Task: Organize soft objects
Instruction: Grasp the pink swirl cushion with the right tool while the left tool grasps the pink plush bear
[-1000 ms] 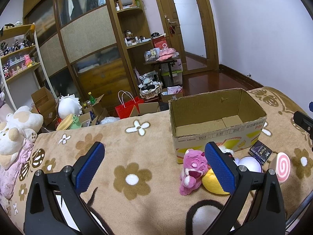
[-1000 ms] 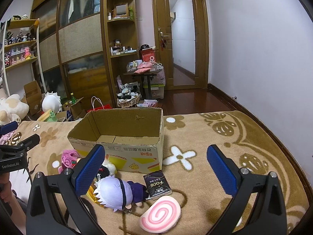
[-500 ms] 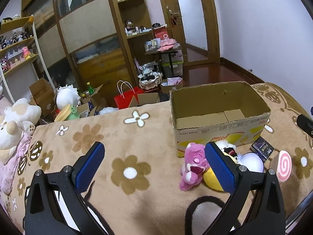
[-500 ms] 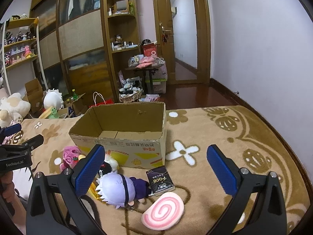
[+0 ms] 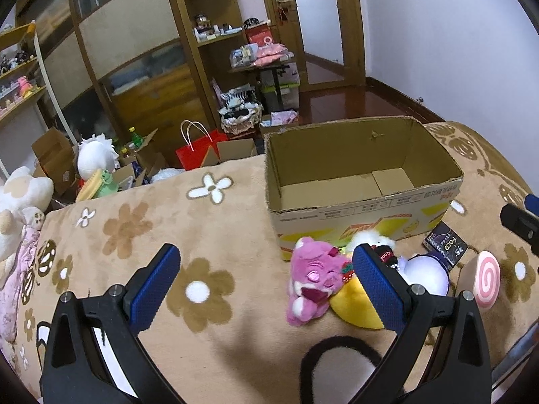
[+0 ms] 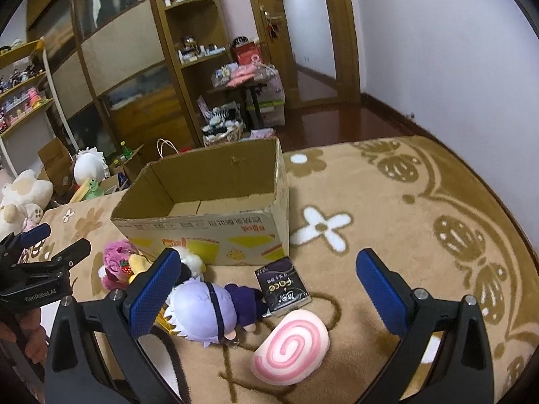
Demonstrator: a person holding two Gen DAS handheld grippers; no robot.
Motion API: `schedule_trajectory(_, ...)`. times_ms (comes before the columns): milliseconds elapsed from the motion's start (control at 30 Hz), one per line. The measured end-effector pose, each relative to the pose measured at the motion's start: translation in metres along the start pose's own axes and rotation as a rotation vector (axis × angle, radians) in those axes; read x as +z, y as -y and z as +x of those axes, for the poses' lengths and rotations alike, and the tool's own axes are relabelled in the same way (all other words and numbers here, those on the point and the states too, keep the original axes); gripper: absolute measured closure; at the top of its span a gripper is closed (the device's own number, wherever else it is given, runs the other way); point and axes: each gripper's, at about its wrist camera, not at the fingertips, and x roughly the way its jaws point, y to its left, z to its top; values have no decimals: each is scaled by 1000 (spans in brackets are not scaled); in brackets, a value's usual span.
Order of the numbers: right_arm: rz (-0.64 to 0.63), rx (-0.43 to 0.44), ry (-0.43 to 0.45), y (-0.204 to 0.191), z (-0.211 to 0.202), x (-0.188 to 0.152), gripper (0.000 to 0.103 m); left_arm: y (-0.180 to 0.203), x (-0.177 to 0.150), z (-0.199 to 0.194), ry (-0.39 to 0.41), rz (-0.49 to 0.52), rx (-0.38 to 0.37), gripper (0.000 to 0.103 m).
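An empty open cardboard box [image 5: 363, 181] [image 6: 215, 215] stands on the flowered blanket. In front of it lie a pink plush bear [image 5: 313, 279] [image 6: 116, 262], a yellow plush [image 5: 353, 306], a white-haired doll [image 6: 205, 309] [image 5: 426, 274], a small white fluffy toy [image 5: 370, 237], and a pink swirl cushion [image 6: 291, 348] [image 5: 485, 279]. My left gripper [image 5: 266, 288] is open and empty, its right pad beside the pink bear. My right gripper [image 6: 267, 294] is open and empty above the doll and the cushion.
A dark "Face" packet [image 6: 284, 286] [image 5: 444, 245] lies by the box. The blanket's far edge drops to a cluttered floor with a red bag [image 5: 195, 155], cartons and plush toys [image 5: 23, 195]. Shelves and a door stand behind.
Both grippers have moved forward and lower toward the toys and the box, which look larger now. Both stay open. Nothing on the blanket has moved.
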Motion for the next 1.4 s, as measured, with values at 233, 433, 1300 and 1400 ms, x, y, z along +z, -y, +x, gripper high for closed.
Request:
schedule_trajectory(233,20,10,-82,4,20,-4,0,15,3,19,-37,44,31,2)
schedule_trajectory(433,51,29,-170,10,44,-10,1,22,3,35,-88,65,27,2)
schedule_trajectory(1300,186,-12,-403,33,72,-37,24,20,1,59,-160,25,-24,2)
schedule_trajectory(1400,218,-4,-447,41,80,-43,41,16,1,59,-173,-11,-60,9)
